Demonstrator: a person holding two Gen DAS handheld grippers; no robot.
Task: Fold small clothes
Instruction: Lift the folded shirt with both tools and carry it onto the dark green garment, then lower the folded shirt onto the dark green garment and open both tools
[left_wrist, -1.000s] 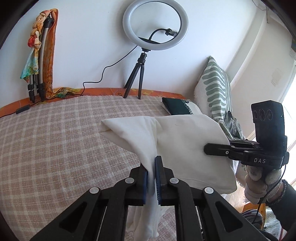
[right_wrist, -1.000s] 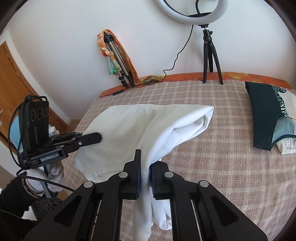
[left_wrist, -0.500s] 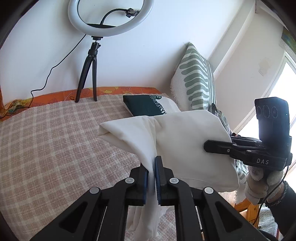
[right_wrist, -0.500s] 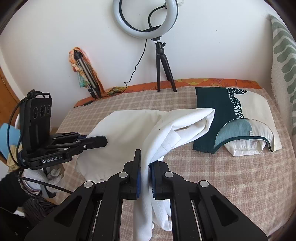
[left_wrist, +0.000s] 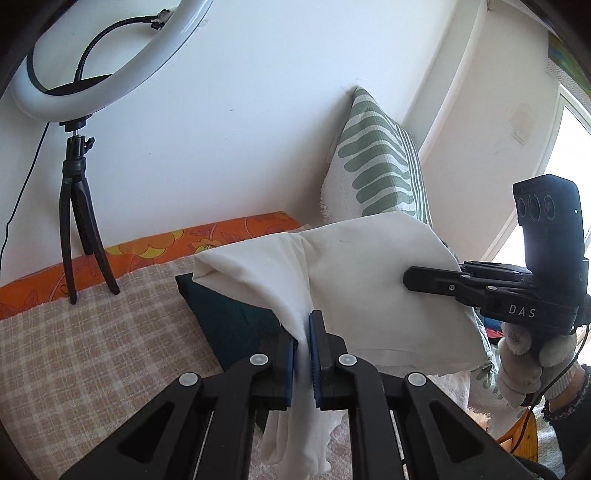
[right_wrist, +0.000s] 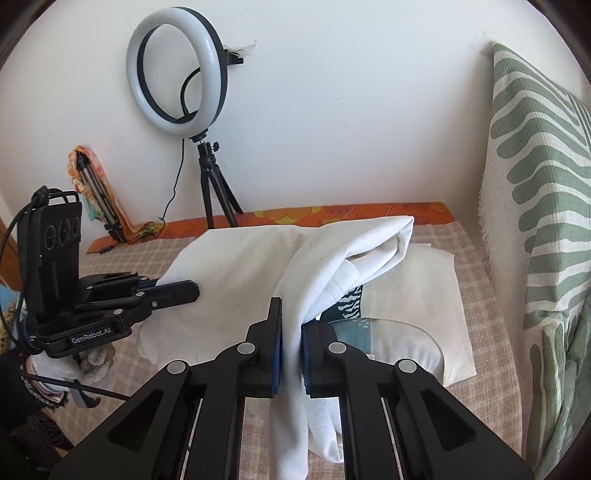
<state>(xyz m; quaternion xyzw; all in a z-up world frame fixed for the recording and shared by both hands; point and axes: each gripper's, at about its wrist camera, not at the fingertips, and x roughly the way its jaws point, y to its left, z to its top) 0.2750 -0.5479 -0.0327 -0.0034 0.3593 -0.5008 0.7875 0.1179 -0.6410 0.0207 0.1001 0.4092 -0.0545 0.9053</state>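
**Almost at the pile: a white cloth carried over the bed**

Right now the left gripper (left_wrist: 303, 332) is pinched tight on one end of the white cloth (left_wrist: 369, 280). The right gripper (right_wrist: 291, 328) is pinched tight on the other end. Each gripper also shows in the other's view, with its fingers closed on the cloth. A gloved hand (left_wrist: 532, 365) holds the right gripper.

The white cloth hangs in the air between the two grippers. It looks folded over already, with layers that show at the far corner. Loose ends hang down past the fingers.

Under the cloth lies the checked bedcover (right_wrist: 480, 295). On it rests a dark green and cream shirt (right_wrist: 417, 291), flat and neat, so that one looks done. The white cloth hangs right over it.

Farther out, a green striped pillow (right_wrist: 535, 221) leans on the wall. A ring light (right_wrist: 177, 62) stands on a small tripod at the back of the bed.

What seems left is to lay the white cloth down, most likely on or beside the folded shirt, smooth it, and let go. More clothes to fold cannot be seen.
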